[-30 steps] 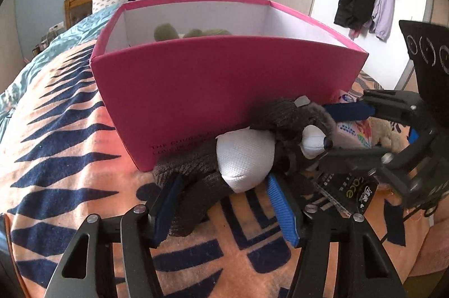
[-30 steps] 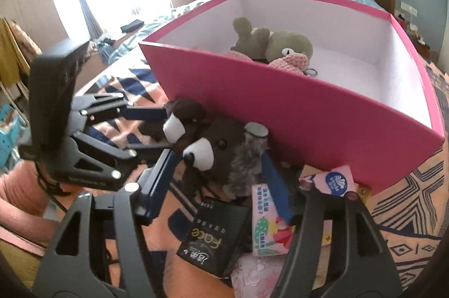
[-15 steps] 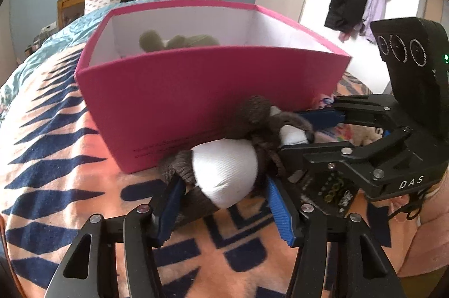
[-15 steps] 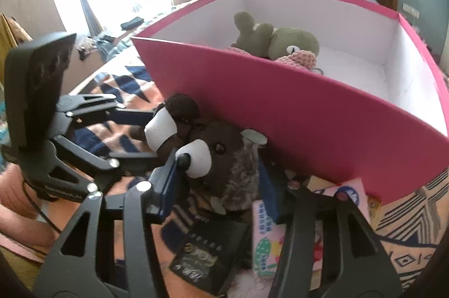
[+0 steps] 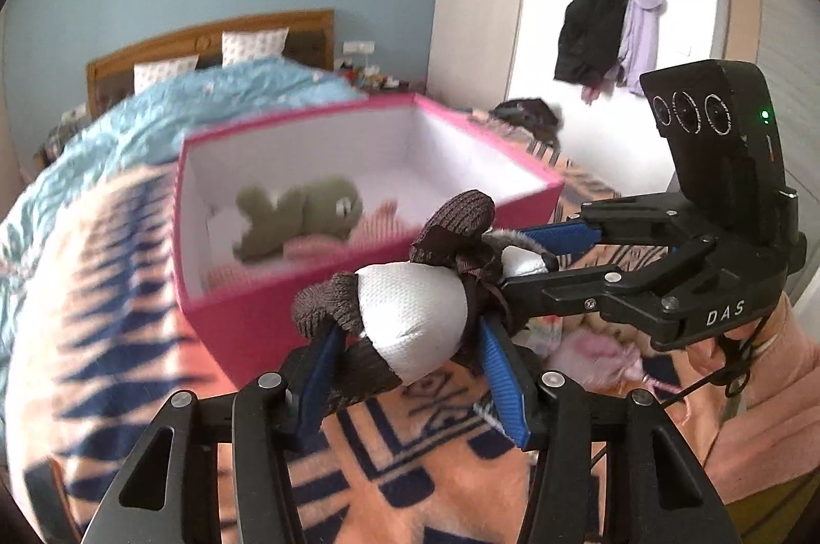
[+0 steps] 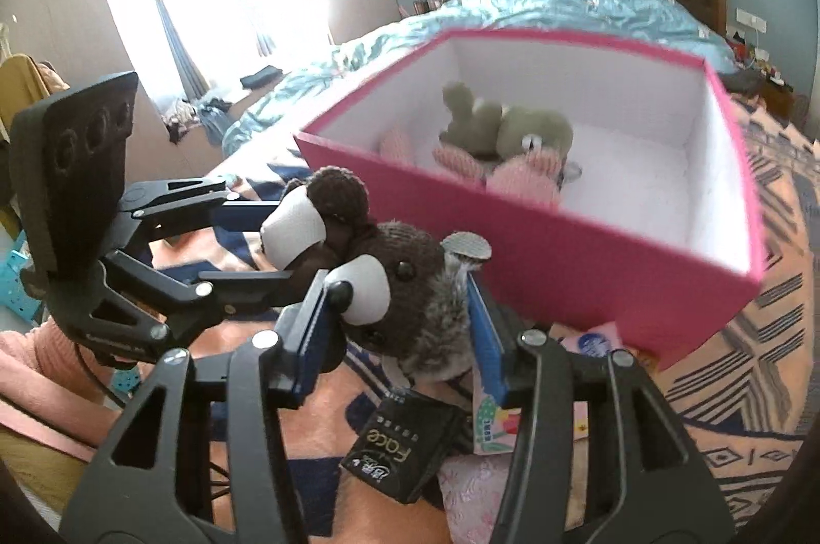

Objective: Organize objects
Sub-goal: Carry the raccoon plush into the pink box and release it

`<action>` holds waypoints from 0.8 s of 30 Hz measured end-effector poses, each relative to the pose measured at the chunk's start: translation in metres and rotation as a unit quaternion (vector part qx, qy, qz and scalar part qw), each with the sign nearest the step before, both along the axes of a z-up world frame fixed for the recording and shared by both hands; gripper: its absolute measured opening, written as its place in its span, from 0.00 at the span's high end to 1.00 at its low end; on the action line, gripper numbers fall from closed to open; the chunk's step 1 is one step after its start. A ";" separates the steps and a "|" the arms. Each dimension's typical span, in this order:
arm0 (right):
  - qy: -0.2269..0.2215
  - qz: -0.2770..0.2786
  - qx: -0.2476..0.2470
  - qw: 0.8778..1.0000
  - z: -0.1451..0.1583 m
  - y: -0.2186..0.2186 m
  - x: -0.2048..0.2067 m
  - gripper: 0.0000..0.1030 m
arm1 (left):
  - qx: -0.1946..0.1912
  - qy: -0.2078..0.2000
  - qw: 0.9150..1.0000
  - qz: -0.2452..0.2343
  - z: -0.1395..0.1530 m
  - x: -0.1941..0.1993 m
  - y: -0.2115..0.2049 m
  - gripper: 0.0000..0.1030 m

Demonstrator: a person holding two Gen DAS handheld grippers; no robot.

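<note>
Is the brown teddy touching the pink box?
Apart. The right wrist view shows the brown teddy held in front of the pink box, blanket visible between them.

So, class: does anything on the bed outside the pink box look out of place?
Yes. A black packet and a pink floral packet lie loose on the patterned orange blanket, against the pink cardboard box, not inside.

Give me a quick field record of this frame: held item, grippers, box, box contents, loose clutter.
held item: brown plush toy, lifted off the blanket
left gripper: jaws have just been closing, clamped on the toy's body
right gripper: closed on the toy's head
box: pink box, open top, white inside
box contents: green plush, pink plush
loose clutter: black packet and tissue pack near the box
</note>
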State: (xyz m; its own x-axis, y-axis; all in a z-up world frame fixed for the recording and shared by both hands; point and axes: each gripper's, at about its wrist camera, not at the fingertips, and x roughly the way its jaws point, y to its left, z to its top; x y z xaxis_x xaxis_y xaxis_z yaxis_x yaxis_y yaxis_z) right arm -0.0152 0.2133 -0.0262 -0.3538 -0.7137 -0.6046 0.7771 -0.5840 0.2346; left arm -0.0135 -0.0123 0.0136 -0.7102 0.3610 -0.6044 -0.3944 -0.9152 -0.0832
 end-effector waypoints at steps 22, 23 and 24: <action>0.050 -0.017 0.002 0.999 0.073 -0.051 -0.122 0.49 | -0.043 0.020 0.995 0.092 0.046 -0.145 -0.025 0.47; 0.050 -0.020 0.009 0.999 0.070 -0.053 -0.128 0.49 | -0.038 0.012 0.995 0.094 0.043 -0.151 -0.028 0.47; 0.046 -0.023 0.014 0.999 0.067 -0.056 -0.135 0.49 | -0.033 0.002 0.995 0.096 0.040 -0.159 -0.030 0.48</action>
State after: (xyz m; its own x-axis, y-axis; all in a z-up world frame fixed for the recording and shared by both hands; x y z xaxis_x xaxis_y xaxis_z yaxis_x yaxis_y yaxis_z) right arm -0.1506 0.1572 0.0405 -0.4404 -0.6796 -0.5867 0.7675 -0.6240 0.1467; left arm -0.1721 -0.0425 0.0539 -0.7646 0.1781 -0.6193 -0.2116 -0.9772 -0.0197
